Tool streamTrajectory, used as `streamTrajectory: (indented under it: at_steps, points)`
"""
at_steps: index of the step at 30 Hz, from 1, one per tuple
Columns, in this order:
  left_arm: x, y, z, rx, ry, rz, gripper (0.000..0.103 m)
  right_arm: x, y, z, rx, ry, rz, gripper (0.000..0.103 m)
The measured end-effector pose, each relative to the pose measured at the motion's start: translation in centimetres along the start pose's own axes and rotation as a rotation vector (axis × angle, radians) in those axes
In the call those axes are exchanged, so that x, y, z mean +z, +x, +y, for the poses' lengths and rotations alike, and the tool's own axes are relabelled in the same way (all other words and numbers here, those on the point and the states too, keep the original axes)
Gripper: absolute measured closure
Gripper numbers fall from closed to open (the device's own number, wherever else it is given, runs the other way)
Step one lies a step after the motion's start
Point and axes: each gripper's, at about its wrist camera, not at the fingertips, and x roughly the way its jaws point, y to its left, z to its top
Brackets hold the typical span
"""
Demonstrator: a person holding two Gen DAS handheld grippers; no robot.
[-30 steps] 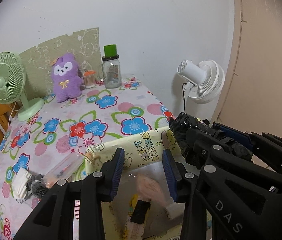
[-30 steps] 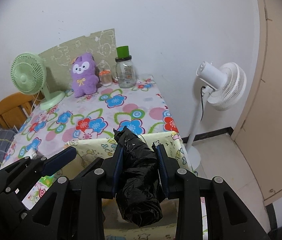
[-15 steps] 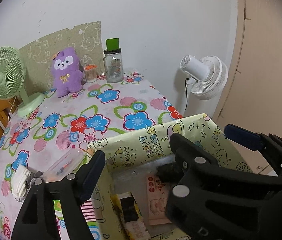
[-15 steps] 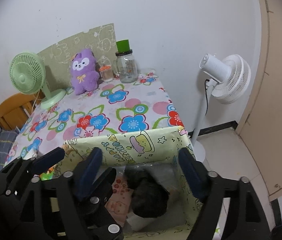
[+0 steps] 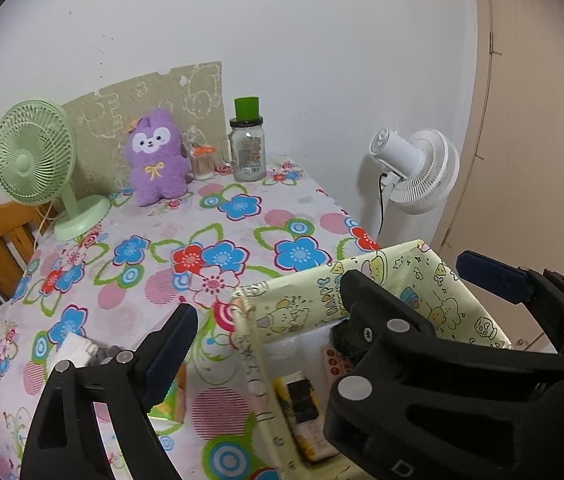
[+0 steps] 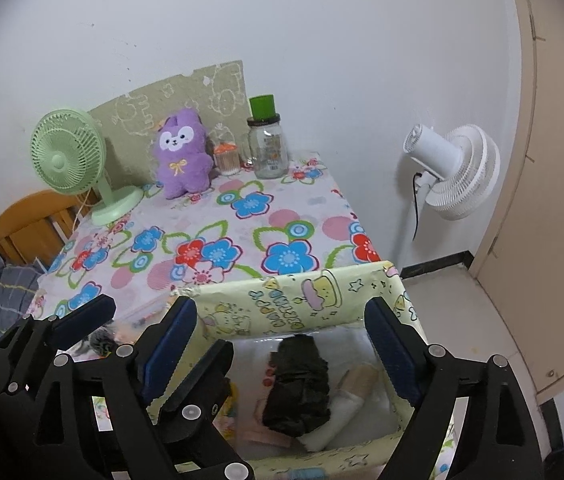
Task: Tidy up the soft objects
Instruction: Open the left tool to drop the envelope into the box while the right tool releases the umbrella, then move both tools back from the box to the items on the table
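Your right tool has let go of the black bundle, now lying in the printed box below its opening jaws; left tool also opening, empty: one soft item stowed.

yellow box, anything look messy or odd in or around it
Inside the yellow box, the black bag lies crumpled on top of a pink packet and a white roll, piled rather than sorted. The box sits at the table's corner. Nothing looks spilled or broken.

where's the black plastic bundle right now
In the right wrist view the black plastic bundle lies inside the yellow cartoon box, beside a white roll.
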Motion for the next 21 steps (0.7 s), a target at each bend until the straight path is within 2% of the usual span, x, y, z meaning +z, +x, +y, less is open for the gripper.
streamTrajectory:
  at_steps: [21]
  points:
    - [-1.2,-5.6,5.6,0.038,-0.006,-0.073,0.007,-0.2,-4.3,7.2,-0.014,-0.042,-0.076,0.007]
